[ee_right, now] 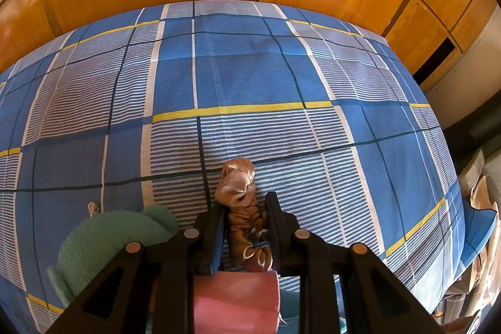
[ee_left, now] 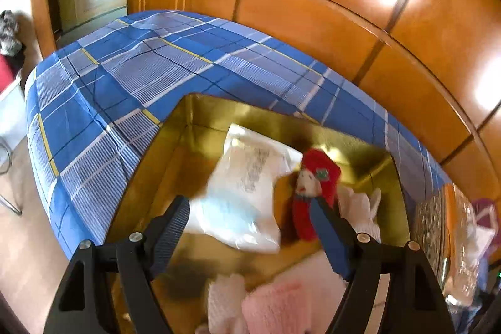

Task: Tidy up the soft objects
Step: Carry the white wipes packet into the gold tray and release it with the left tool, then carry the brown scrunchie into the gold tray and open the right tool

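Over the bed with the blue plaid sheet (ee_right: 250,77), the right tool (ee_right: 245,210) is pinching a crumpled tan satin cloth bundle (ee_right: 239,187), its jaws drawn in tight against the gathered middle of the fabric while the shiny knotted head pokes out beyond the tips. Below it lie a mint-green fuzzy plush item (ee_right: 106,237) and a pink folded cloth (ee_right: 235,299), both resting on the sheet. The left tool (ee_left: 247,216) hangs spread wide and empty above a gold-lined open box (ee_left: 200,115) that sits on the same bed. In the box are a white plastic-wrapped soft packet (ee_left: 250,187), a red and white knitted doll (ee_left: 313,193), a white ruffled cloth (ee_left: 360,205) and, at the near edge, a pale pink fluffy item (ee_left: 272,305). The satin bundle looks very light and limp, and its glossy surface is likely slippery, so a grip on the bunched, thicker folds should hold better than one on a loose corner, which might slide out. It should squash without harm, so a firm squeeze carries little risk. The wrapped packet would probably crinkle and slip as well, and is best taken across an edge. The box seems to be where the soft things are gathered, and the satin bundle has not yet reached it.
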The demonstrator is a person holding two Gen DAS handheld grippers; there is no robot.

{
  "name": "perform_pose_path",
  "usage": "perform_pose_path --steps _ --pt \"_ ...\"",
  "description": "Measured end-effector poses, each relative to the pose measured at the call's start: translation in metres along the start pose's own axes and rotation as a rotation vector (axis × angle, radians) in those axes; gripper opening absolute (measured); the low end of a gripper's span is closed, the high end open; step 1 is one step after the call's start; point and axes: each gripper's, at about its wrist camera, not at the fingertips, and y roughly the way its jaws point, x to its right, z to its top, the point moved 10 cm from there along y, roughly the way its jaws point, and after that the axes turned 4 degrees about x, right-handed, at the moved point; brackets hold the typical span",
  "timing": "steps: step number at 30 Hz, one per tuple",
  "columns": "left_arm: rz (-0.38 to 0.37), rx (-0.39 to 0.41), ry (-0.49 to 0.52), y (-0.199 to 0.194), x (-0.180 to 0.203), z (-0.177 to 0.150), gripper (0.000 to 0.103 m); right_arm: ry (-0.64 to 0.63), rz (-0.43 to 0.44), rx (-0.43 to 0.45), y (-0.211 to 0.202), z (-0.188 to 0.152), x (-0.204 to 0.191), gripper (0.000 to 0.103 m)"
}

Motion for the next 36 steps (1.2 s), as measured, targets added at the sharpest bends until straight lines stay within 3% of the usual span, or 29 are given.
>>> perform_pose_path --steps 6,10,17,36 --pt "0.012 0.045 0.121 -0.028 0.024 -0.024 0.08 -0.002 -0.001 0.0 0.0 0.0 0.0 0.023" --pt "-0.014 0.07 0.164 -0.047 0.041 -0.035 0.086 -0.002 -0.003 0.002 0.0 0.001 -0.001 0.023" --pt "-0.034 0.103 0.237 -0.074 0.065 -0.052 0.086 -0.011 -0.004 0.006 -0.002 0.003 -0.002 0.02" --pt "-0.086 0.11 0.379 -0.1 0.106 -0.087 0.088 -0.009 0.014 0.058 -0.011 0.011 -0.004 0.016"
